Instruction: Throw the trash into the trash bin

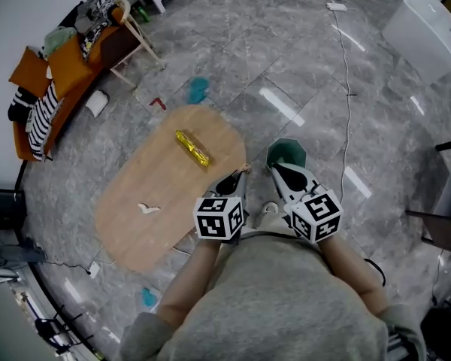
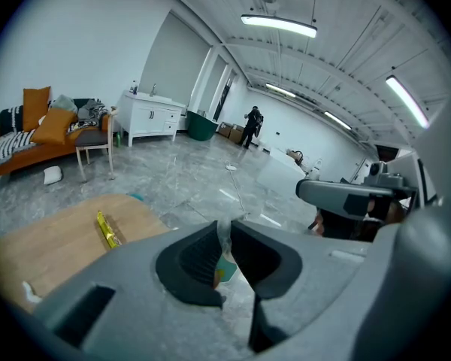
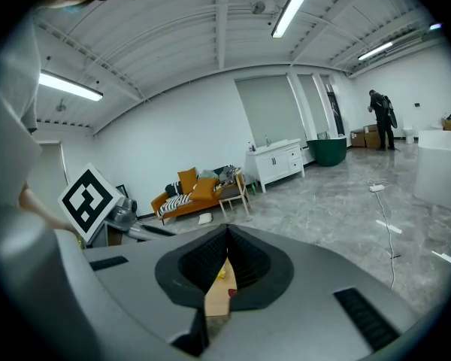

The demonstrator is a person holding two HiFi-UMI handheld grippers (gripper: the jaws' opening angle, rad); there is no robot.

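My left gripper hangs just off the right end of the oval wooden table, shut on a thin scrap of clear plastic that sticks up between its pads. Right beside it, my right gripper is over the near rim of the green trash bin on the floor. Its jaws meet at the tips with nothing seen between them. A yellow wrapper and a small white scrap lie on the table. The wrapper also shows in the left gripper view.
An orange sofa piled with cushions and a small chair stand at the far left. A white cable runs across the grey tiled floor to a white box. Small teal and red bits lie beyond the table.
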